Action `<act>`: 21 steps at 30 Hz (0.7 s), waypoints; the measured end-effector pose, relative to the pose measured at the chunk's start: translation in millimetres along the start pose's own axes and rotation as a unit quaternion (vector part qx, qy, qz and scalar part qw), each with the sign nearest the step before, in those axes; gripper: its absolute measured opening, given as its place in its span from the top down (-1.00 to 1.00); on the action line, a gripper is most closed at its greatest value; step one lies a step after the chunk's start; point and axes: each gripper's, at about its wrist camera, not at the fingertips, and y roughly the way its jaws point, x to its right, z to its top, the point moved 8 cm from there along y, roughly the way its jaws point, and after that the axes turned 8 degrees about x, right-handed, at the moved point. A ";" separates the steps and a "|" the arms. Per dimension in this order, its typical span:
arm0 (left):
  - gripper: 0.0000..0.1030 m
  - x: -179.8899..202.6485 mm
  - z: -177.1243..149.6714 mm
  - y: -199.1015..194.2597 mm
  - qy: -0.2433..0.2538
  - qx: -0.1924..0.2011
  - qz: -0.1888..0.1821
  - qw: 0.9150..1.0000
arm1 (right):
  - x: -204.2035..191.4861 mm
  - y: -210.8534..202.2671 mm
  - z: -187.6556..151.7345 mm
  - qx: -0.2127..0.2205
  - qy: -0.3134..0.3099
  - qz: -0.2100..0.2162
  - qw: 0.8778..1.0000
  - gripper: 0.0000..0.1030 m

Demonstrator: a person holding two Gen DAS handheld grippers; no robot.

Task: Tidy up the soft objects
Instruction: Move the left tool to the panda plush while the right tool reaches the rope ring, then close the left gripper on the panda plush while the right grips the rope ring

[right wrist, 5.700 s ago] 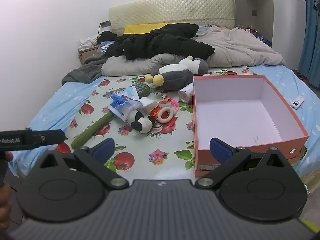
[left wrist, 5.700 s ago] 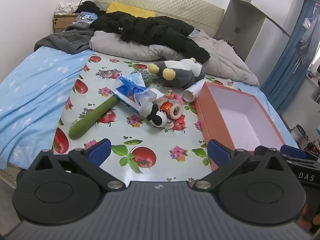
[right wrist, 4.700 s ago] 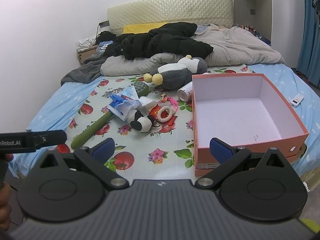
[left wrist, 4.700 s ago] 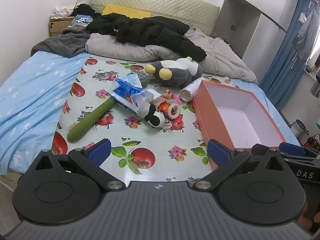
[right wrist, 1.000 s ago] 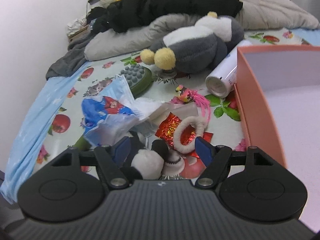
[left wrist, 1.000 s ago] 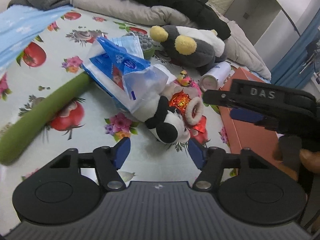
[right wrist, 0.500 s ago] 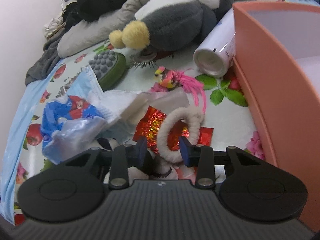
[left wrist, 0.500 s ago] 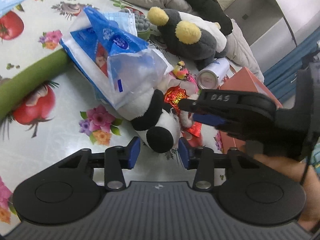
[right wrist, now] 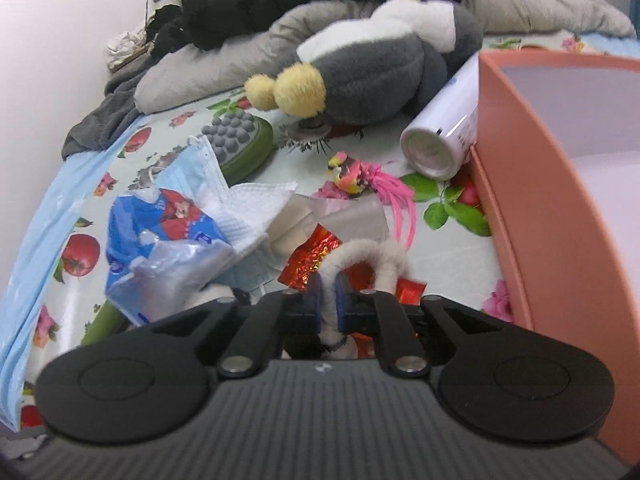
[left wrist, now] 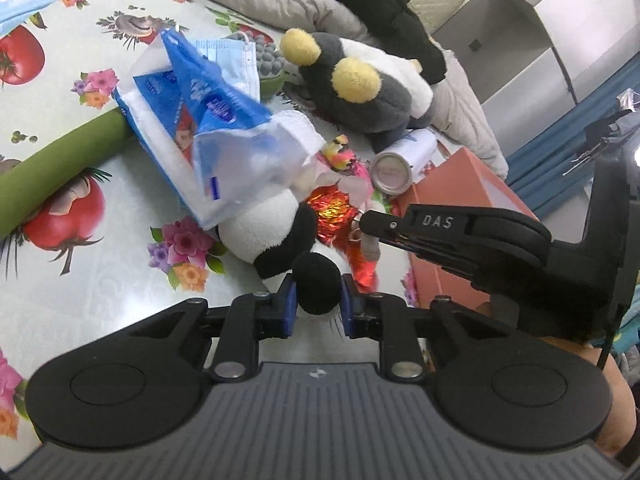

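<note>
The left gripper (left wrist: 318, 307) is clamped on the black ear of the panda plush (left wrist: 276, 236), which lies on the fruit-print cloth (left wrist: 60, 168) under a blue packet (left wrist: 208, 120). The right gripper (right wrist: 327, 304) pinches the white fuzzy ring (right wrist: 360, 258), just beside the orange box (right wrist: 540, 184).

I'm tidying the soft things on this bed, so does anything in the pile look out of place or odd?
Yes. A hard white spray can lies on its side against the orange box, and a torn-open blue tissue pack spills tissues over the panda plush. Neither belongs among the toys.
</note>
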 end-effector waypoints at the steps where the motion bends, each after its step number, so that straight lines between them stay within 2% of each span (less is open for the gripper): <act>1: 0.51 1.8 -0.5 -4.9 0.001 0.002 -0.003 1.000 | -0.8 -6.0 0.3 0.004 -0.004 -0.001 1.000 0.79; 6: 0.52 8.1 -8.4 -29.9 0.008 0.014 -0.014 1.000 | -4.7 -36.6 -1.0 0.027 -0.026 -0.007 0.999 0.80; 13: 0.52 3.5 -25.0 -69.8 0.012 0.020 -0.022 0.999 | -15.0 -74.8 -20.3 0.042 -0.062 -0.013 0.997 0.80; 21: 0.51 -25.6 -53.4 -94.0 0.006 -0.008 -0.006 1.000 | -30.9 -89.8 -79.4 -0.008 -0.097 -0.010 0.995 0.80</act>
